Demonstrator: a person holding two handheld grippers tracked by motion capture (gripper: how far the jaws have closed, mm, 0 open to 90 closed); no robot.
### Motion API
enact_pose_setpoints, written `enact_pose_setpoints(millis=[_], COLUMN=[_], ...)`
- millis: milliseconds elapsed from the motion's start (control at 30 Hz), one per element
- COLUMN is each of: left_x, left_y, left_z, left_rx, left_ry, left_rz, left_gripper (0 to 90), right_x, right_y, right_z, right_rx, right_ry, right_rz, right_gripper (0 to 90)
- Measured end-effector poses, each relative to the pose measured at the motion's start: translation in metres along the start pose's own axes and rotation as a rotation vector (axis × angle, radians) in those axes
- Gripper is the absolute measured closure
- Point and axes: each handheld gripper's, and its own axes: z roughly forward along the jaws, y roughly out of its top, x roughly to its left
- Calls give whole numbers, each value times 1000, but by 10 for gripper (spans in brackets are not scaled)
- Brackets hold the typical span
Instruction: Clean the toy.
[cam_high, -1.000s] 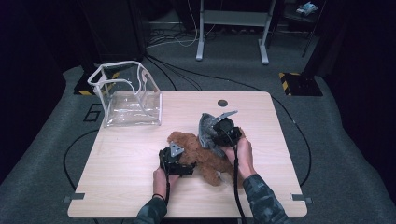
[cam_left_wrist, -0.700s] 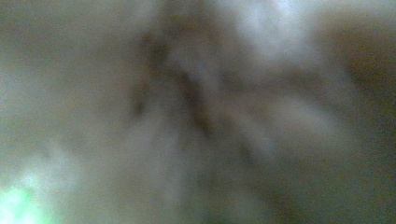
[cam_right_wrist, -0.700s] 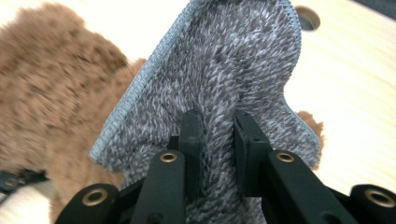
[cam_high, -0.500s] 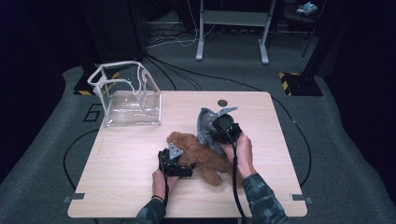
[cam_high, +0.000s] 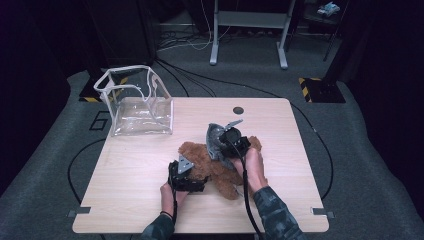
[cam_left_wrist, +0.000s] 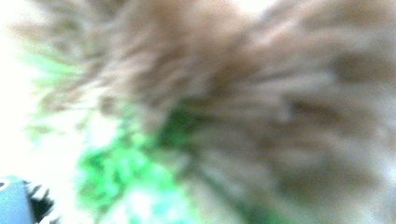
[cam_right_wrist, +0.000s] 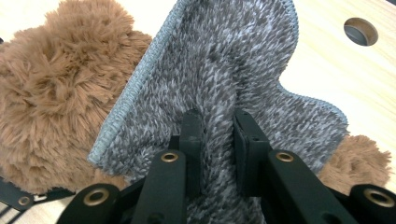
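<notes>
I hold a hand-held gripper in each hand over a pale wooden surface (cam_high: 130, 175). A brown plush teddy bear (cam_high: 212, 167) lies near the middle of it, toward my side. My right hand-held gripper (cam_right_wrist: 218, 126) has its jaws drawn close together, pinching a fold of a grey fuzzy cloth (cam_right_wrist: 224, 65) with a stitched edge. The cloth rises from the jaws and leans against the bear's fur. Seen from above, this gripper (cam_high: 226, 141) holds the cloth at the bear's upper right.

My left hand-held gripper (cam_high: 186, 176) is pushed against the bear's lower left side. Its own camera gives only blurred brown fur with a green patch, so I cannot tell whether its jaws are spread or pressed together.

A clear plastic bag (cam_high: 135, 102) with white trim stands open, well apart at the far left corner of the surface.

What could go wrong, as I judge it: the pinch takes only a thin fold, so a pull could let the cloth slip free. If the left side has no real hold, the bear may slide or roll as I tug the cloth.
</notes>
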Motion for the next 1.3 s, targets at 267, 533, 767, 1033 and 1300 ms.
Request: enact_pose_setpoints(millis=[267,533,767,1033,1300], left_x=[1,0,0,0,0], left_y=[-2,-4,-4,-4,-4], left_z=[-1,2,2,2,2], left_rx=[-12,-15,-20,-24,-20], left_ry=[3,16,19,20,19], left_rz=[20,17,14,13,18], left_gripper=[115,152,149,148,148], right_x=[-3,-36,-55,-10,-1], right_y=[-1,-23,-29,1,-1], right_z=[-8,-18,-33,-37,-8], right_rx=[10,37,-8,-63,4], right_ry=[-28,-90,-69,23,26], right_rz=[-19,42,119,13,-19], right_gripper=[761,763,761,761,763])
